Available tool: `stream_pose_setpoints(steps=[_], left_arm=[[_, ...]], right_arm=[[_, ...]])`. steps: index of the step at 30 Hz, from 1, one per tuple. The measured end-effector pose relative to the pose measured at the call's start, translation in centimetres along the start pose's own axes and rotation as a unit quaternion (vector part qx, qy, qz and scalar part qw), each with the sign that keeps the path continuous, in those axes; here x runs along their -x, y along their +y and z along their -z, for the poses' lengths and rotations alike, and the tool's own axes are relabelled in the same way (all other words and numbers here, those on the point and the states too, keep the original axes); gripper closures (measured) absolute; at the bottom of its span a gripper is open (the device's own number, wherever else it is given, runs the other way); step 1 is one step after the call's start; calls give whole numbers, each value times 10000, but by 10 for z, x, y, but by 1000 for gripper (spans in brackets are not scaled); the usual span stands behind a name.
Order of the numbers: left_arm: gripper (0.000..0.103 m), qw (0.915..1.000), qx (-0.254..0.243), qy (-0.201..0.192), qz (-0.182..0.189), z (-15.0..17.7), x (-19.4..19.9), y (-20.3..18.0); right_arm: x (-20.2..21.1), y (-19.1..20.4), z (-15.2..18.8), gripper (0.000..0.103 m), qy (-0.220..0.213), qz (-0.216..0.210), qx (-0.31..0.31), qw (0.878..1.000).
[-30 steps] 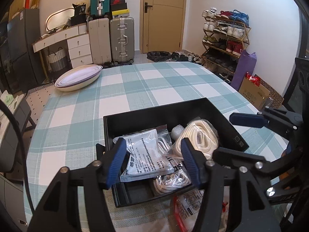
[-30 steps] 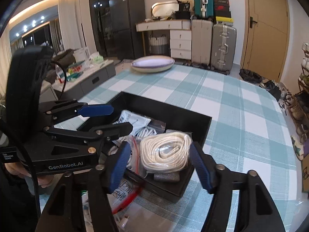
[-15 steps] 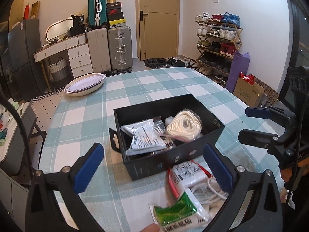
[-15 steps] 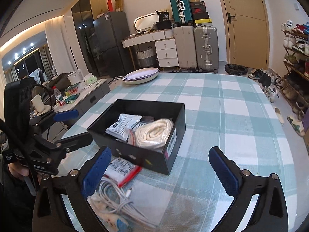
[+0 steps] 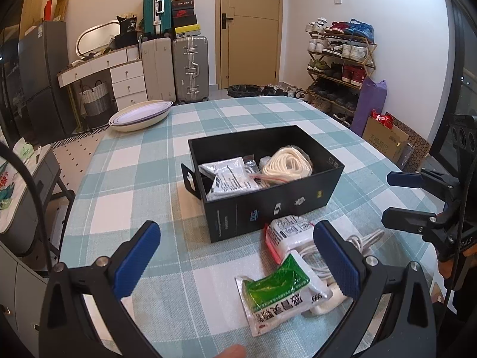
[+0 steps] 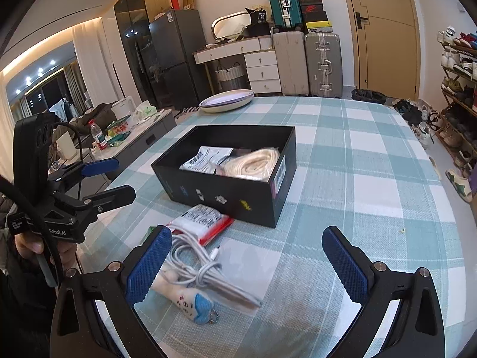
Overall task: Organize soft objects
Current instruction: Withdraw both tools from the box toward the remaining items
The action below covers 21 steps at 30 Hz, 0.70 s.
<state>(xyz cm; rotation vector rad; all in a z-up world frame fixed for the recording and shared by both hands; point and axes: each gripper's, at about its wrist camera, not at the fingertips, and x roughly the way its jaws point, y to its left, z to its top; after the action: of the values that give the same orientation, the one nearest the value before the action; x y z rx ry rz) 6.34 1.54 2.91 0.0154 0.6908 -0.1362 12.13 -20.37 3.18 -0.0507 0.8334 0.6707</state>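
A black box (image 5: 268, 208) (image 6: 208, 191) stands on the checked table. It holds a coil of white rope (image 5: 287, 164) (image 6: 253, 164) and a white packet (image 5: 229, 179) (image 6: 205, 156). In front of the box lie a red-and-white packet (image 5: 286, 232) (image 6: 202, 220), a green-and-white packet (image 5: 277, 295), a bundled white cable (image 6: 202, 271) and a small plush keychain (image 6: 190, 301). My left gripper (image 5: 236, 226) (image 6: 119, 179) hangs open before the box, holding nothing. My right gripper (image 6: 246, 231) (image 5: 393, 198) is open too, above the cable bundle, with nothing gripped.
An oval white dish (image 5: 140, 116) (image 6: 226, 101) sits at the table's far left corner. A hand (image 6: 29, 244) holds the left gripper at the table's left edge. A fingertip (image 5: 232, 352) shows at the near edge. Suitcases, drawers and a shoe rack stand beyond the table.
Both grippers opened wide and drew back from the box toward the near edge. The packet and rope coil stay in the box; the loose items in front came into view.
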Motion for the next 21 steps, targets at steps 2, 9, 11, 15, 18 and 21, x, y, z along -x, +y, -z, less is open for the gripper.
stream_pose_setpoints(steps=[2,9,11,15,18,21], left_arm=[[0,10000,-31,42,14,4,0,-1],[0,9998,-39,147,86,12,1,-1],[0,9998,-54,170,91,12,0,-2],[0,9992,-82,271,280,14,-2,-3],[0,9985,-175,356,378,16,-5,-6],[0,9971,-279,479,530,19,-7,-10]], right_arm=[[-3,1,2,0,63,-4,4,10000],[-9,2,8,0,223,9,49,9997],[-11,1,9,0,297,3,40,9996],[-18,0,13,0,478,23,46,9988],[-23,-1,16,0,563,20,52,9984],[-29,-3,19,0,634,12,14,9980]])
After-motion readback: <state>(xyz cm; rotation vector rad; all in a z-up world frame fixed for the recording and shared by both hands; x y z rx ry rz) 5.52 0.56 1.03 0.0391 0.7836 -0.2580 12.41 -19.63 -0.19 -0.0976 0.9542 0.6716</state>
